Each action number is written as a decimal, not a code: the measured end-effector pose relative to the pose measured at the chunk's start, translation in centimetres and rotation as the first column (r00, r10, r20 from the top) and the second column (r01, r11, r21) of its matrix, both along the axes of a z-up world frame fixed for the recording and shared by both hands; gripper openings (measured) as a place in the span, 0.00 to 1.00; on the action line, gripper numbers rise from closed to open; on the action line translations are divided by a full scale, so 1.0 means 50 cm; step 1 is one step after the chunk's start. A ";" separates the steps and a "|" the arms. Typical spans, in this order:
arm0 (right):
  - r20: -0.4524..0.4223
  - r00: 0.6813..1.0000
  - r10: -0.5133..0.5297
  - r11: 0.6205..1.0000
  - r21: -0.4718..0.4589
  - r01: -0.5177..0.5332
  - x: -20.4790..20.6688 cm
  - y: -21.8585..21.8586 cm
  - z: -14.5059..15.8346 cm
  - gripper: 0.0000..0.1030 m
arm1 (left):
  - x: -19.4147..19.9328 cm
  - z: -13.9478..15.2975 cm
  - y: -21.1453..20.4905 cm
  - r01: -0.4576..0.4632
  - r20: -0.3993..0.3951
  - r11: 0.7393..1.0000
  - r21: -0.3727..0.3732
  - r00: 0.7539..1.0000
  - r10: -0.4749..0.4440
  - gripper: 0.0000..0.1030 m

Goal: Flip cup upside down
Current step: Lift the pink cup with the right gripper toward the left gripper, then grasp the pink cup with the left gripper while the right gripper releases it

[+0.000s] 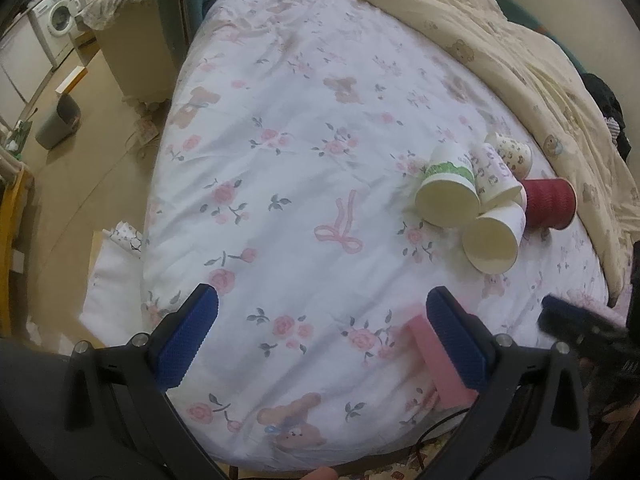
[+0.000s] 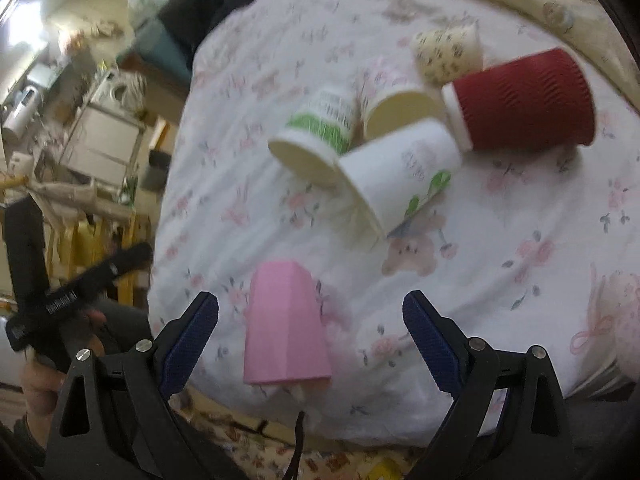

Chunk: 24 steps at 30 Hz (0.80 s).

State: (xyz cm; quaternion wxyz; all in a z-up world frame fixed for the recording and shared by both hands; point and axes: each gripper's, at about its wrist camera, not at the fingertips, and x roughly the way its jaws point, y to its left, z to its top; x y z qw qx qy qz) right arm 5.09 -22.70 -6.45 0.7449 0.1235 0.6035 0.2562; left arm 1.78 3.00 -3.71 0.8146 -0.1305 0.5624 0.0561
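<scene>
A pink cup [image 2: 286,330] stands upside down near the bed's front edge, between my right gripper's open fingers without touching them. It also shows in the left wrist view [image 1: 434,364], partly hidden behind my left gripper's right finger. My right gripper [image 2: 310,320] is open and empty. My left gripper [image 1: 320,312] is open and empty above the floral sheet [image 1: 304,184]. Several paper cups lie on their sides in a cluster: a green-banded cup [image 2: 316,136], a white cup [image 2: 400,172], a dark red ribbed cup [image 2: 524,100] and a patterned cup [image 2: 448,54].
A beige quilt [image 1: 520,52] is bunched along the bed's far right side. The floor to the left holds a grey bin [image 1: 58,118], a washing machine [image 1: 56,18] and a yellow wooden frame [image 1: 12,216]. The other gripper shows at the left edge [image 2: 60,296].
</scene>
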 end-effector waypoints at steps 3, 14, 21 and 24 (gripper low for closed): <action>0.022 0.999 -0.030 0.999 0.018 0.030 0.004 -0.010 0.006 0.93 | -0.003 -0.010 -0.006 0.005 -0.028 1.000 -0.011 1.000 -0.006 1.00; 0.021 0.990 -0.142 0.990 0.019 0.141 0.004 -0.094 0.007 0.93 | 0.013 -0.059 -0.104 -0.059 -0.185 0.990 -0.125 0.982 0.035 0.99; -0.017 0.978 -0.210 0.976 0.056 0.210 0.006 -0.140 -0.002 0.94 | 0.035 -0.103 -0.193 -0.063 -0.279 0.981 -0.181 0.960 0.010 0.93; -0.007 0.975 -0.224 0.972 0.068 0.224 0.006 -0.148 0.004 0.94 | 0.046 -0.129 -0.222 -0.065 -0.321 0.981 -0.181 0.947 0.003 0.90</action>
